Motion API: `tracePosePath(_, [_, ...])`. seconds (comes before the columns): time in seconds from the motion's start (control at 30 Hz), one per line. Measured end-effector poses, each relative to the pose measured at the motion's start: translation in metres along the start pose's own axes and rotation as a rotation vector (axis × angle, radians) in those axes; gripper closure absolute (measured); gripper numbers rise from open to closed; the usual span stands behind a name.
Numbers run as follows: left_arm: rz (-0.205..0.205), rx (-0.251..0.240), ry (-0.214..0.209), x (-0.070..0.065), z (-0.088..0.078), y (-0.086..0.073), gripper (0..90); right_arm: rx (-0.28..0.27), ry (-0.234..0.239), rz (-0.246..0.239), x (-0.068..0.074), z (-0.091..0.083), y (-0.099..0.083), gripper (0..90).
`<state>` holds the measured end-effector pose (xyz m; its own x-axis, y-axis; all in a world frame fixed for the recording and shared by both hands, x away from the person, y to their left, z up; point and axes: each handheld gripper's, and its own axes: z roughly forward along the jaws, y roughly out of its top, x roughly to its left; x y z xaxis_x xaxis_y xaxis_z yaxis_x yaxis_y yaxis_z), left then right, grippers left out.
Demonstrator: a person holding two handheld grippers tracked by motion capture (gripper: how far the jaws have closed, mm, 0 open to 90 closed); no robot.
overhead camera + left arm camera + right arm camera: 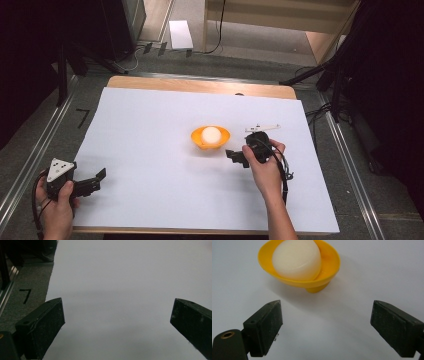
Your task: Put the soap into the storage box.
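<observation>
A small orange bowl (210, 139) stands near the middle of the white sheet, and a pale rounded ball (211, 134) rests in it. My right gripper (235, 155) is just right of the bowl and points at it, jaws open and nothing between them. In the right gripper view the bowl (329, 270) and the ball (297, 260) sit close ahead of the jaws, beyond their tips. My left gripper (97, 180) lies at the front left of the sheet, open and empty, held in a hand. Its own view looks over bare white sheet (120, 290).
The white sheet (150, 130) covers a wooden table (200, 86). Grey floor with metal rails runs along both sides. Dark stands and cables crowd the back left and the right. A small black mark (25, 295) is on the floor left of the sheet.
</observation>
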<state>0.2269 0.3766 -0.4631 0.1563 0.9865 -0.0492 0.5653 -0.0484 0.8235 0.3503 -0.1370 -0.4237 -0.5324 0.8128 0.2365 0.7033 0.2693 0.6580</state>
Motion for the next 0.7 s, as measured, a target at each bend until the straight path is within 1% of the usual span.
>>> tracePosePath(0.07, [0.002,0.000,0.000,0.000,0.000,0.000,0.0,-0.003,-0.002,-0.002,-0.001,-0.001,-0.002,11.4])
tracePosePath(0.13, [0.001,0.000,0.000,0.000,0.000,0.000,0.0,-0.026,-0.001,0.003,-0.004,-0.004,-0.009,12.7])
tracePosePath(0.33, [-0.003,-0.002,-0.004,0.000,0.000,0.000,0.0,-0.037,-0.007,0.011,-0.010,-0.008,-0.021,12.6])
tracePosePath(0.47, [-0.004,-0.001,-0.005,0.001,0.000,0.000,0.0,-0.032,-0.016,0.026,-0.016,-0.009,-0.032,12.6])
tracePosePath(0.5, [-0.004,0.002,-0.005,0.001,0.000,0.000,0.0,-0.038,-0.023,0.030,-0.020,-0.010,-0.039,12.6])
tracePosePath(0.6, [-0.004,0.002,-0.005,0.001,0.000,0.000,0.0,-0.033,-0.026,0.037,-0.023,-0.011,-0.044,12.4])
tracePosePath(0.63, [-0.005,0.001,-0.005,0.001,0.000,0.000,0.0,-0.039,-0.031,0.039,-0.026,-0.011,-0.047,12.4])
tracePosePath(0.7, [-0.005,0.001,-0.005,0.000,0.000,0.000,0.0,-0.047,-0.028,0.055,-0.031,-0.014,-0.054,11.8])
